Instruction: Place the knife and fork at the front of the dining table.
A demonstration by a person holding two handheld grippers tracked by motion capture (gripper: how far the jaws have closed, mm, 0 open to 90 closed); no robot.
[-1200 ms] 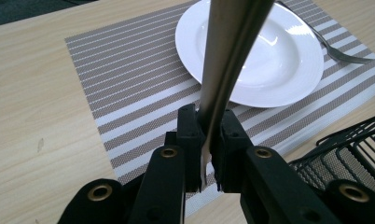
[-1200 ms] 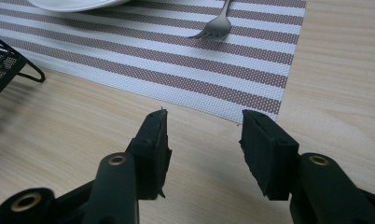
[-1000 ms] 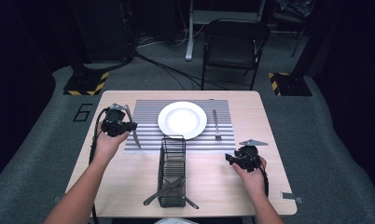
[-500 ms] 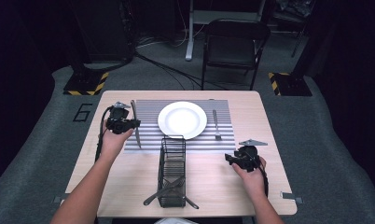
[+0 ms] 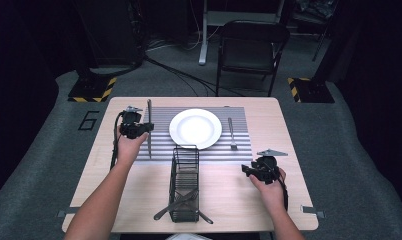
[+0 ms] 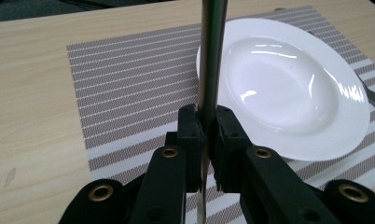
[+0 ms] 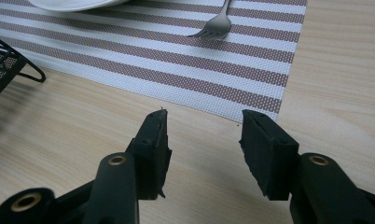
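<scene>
A: Left hand-held gripper [image 5: 139, 127]?
B: Jaws clamped tight on a table knife [image 6: 211, 70], pinched mid-length. In the high view the knife runs along the left part of the striped placemat [image 5: 161, 150], just beside the white plate [image 5: 195, 128], w/ the gripper over the mat's left edge. Can't tell if the knife touches the mat.
A: Right one?
B: Right hand-held gripper [image 7: 204, 140] has its jaws spread wide, nothing btwn them. It sits low over bare wood surface [image 7: 73, 140] near the mat's corner, right of the black wire caddy [image 5: 184, 182].
A: Rest of the setup?
B: Plate is centred on the mat. Fork [image 5: 231, 133] lies on the mat right of the plate, apart from it; tines show in the right gripper view [image 7: 213, 28]. Caddy stands on the surface in front of the mat, w/ dark utensils inside, type unclear. Folding chair [image 5: 251, 50] beyond the far edge.
</scene>
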